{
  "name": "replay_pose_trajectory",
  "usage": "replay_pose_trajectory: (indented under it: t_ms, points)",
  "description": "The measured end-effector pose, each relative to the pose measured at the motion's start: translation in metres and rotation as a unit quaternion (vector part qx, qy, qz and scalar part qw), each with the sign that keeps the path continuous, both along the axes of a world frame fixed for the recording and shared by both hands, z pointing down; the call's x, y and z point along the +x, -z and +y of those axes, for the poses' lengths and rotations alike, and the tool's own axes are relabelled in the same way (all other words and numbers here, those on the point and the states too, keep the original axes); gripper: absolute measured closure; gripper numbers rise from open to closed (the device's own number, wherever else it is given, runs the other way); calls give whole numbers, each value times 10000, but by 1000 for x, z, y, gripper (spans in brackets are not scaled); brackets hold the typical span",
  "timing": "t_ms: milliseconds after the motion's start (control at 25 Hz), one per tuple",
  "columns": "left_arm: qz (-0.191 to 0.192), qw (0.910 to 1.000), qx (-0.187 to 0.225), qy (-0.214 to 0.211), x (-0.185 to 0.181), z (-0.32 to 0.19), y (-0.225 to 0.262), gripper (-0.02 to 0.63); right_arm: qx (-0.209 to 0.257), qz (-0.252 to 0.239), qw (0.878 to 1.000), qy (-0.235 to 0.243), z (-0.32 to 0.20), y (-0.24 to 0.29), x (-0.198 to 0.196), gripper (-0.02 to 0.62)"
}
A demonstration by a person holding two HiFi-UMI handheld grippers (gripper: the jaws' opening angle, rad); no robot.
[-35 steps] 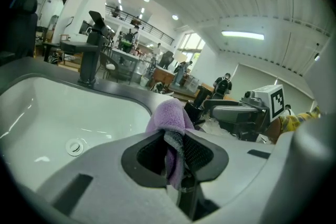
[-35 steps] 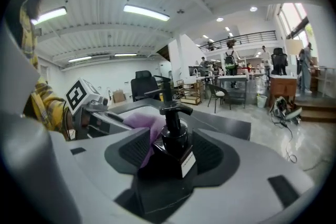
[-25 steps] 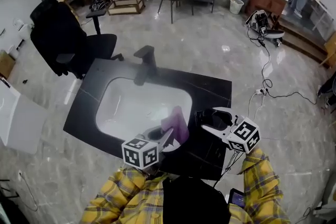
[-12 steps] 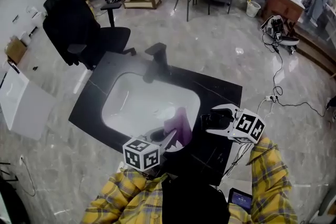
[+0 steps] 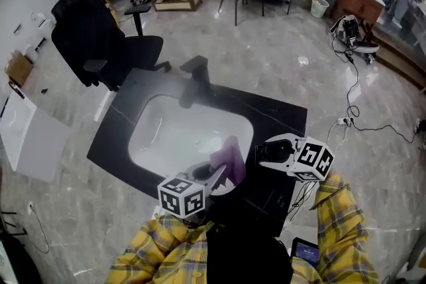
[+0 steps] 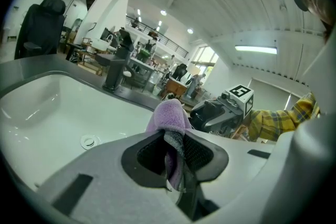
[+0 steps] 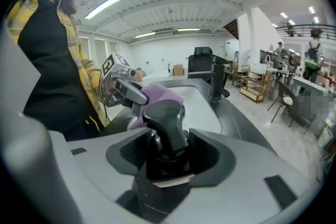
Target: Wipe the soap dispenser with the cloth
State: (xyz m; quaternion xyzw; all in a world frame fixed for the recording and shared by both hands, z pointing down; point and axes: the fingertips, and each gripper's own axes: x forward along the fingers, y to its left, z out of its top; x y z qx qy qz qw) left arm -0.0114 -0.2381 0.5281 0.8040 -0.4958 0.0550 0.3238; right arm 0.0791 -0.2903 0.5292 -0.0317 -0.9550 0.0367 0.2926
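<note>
A black soap dispenser (image 7: 168, 123) stands on the black countertop (image 5: 279, 113) at the sink's near right corner. My right gripper (image 7: 170, 152) has just been closing and is shut on the dispenser's body, with the pump head sticking up between the jaws. In the head view the dispenser (image 5: 269, 155) is mostly hidden inside the right gripper (image 5: 269, 151). My left gripper (image 6: 176, 152) is shut on a purple cloth (image 6: 169, 118), which stands up out of the jaws. The cloth (image 5: 228, 156) hangs over the basin's near edge, just left of the dispenser and apart from it.
The white sink basin (image 5: 180, 133) fills the middle of the countertop, with a black faucet (image 5: 194, 73) at its far side. A black office chair (image 5: 86, 36) stands beyond the counter's left end. Cables lie on the floor (image 5: 353, 116) to the right.
The right gripper has sunk a little and turned, and its jaws have drawn in around the dispenser. The left gripper with the cloth has stayed put.
</note>
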Motion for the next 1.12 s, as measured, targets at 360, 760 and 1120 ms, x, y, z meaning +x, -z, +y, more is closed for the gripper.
replay_pose_trajectory:
  t_ms: [360, 760, 1120]
  points:
    - [118, 9995, 5, -294, 13, -17, 0, 541, 226, -326, 9827, -1810, -14, 1, 7, 383]
    - [162, 9975, 53, -689, 27, -20, 6, 541, 277, -296, 9118, -4087, -34, 0, 24, 383]
    - [121, 9957, 84, -919, 28, -11, 9, 541, 393, -487, 8282, -5569, -37, 0, 32, 383]
